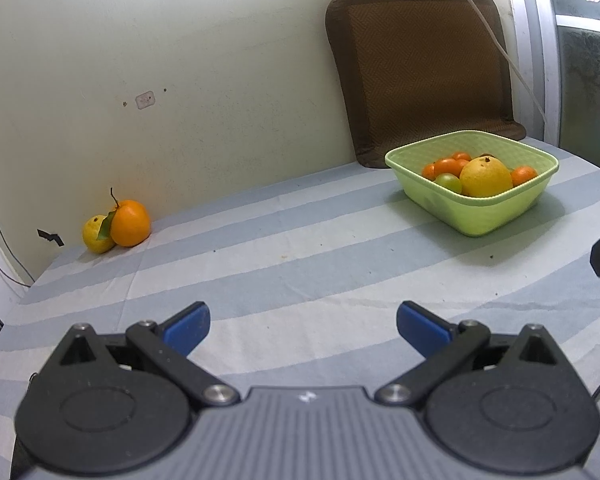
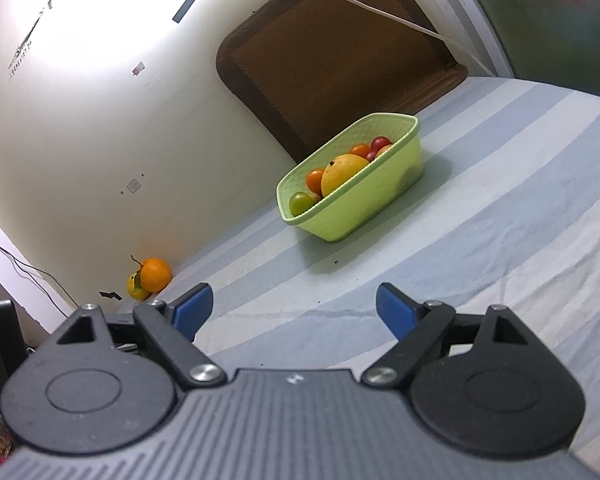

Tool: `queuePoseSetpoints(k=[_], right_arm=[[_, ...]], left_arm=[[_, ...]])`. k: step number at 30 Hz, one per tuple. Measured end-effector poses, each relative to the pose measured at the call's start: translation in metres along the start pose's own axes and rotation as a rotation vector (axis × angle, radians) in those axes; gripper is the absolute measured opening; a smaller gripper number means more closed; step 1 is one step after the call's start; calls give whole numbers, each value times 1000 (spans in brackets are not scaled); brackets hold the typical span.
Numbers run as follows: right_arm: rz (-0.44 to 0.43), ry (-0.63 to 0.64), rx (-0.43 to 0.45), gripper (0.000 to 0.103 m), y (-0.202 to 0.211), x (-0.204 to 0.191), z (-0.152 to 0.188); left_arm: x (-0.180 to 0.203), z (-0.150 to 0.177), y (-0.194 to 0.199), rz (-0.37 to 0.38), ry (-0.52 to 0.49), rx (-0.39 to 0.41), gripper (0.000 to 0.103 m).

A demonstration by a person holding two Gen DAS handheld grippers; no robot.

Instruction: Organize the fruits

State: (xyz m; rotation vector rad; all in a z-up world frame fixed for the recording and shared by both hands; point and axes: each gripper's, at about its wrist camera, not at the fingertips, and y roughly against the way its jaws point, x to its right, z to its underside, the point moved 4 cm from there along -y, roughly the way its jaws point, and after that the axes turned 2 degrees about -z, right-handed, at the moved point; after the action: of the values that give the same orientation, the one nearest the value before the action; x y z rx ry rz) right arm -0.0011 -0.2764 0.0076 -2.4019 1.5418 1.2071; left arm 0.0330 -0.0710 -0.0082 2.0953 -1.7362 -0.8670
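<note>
Left wrist view: the left gripper hangs with its blue fingers spread wide and nothing between them, low over the striped surface. The green basket, already holding several fruits, lies ahead and to the right. The loose orange and the small yellow fruit touching it sit well to the left of the basket, against the wall. They lie ahead-left of this gripper.

Right wrist view: the right gripper is likewise spread and empty. Here the basket is almost straight ahead, and the orange with its yellow neighbour lies far left of the basket, beyond the gripper's left finger. Judging by this, the left gripper is the better placed for the two stray fruits.
</note>
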Motion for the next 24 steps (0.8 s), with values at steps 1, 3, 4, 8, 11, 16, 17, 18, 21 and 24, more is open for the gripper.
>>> queuePoseSetpoints(k=[1, 3, 4, 8, 11, 16, 17, 18, 21, 24], right_arm=[[1, 0, 0, 90, 0, 0, 0], [2, -1, 0, 90, 0, 0, 0], [4, -2, 1, 90, 0, 0, 0], [6, -5, 2, 90, 0, 0, 1], [5, -6, 3, 90, 0, 0, 1], [4, -6, 1, 90, -1, 0, 1], [4, -7, 1, 90, -1, 0, 2], [4, -9, 0, 90, -1, 0, 1], [5, -8, 2, 90, -1, 0, 2], [5, -8, 2, 90, -1, 0, 2]], left_arm=[[0, 0, 0, -1, 0, 0, 103], [0, 0, 0, -1, 2, -4, 103], [0, 0, -1, 0, 3, -7, 103], [-1, 1, -3, -2, 8, -15, 103], [-2, 1, -4, -6, 13, -21, 103], [-4, 2, -5, -14, 29, -24, 103], [-5, 2, -5, -17, 33, -26, 103], [-6, 3, -6, -21, 38, -29, 103], [-9, 4, -8, -37, 51, -39, 103], [-10, 5, -8, -43, 55, -39, 103]])
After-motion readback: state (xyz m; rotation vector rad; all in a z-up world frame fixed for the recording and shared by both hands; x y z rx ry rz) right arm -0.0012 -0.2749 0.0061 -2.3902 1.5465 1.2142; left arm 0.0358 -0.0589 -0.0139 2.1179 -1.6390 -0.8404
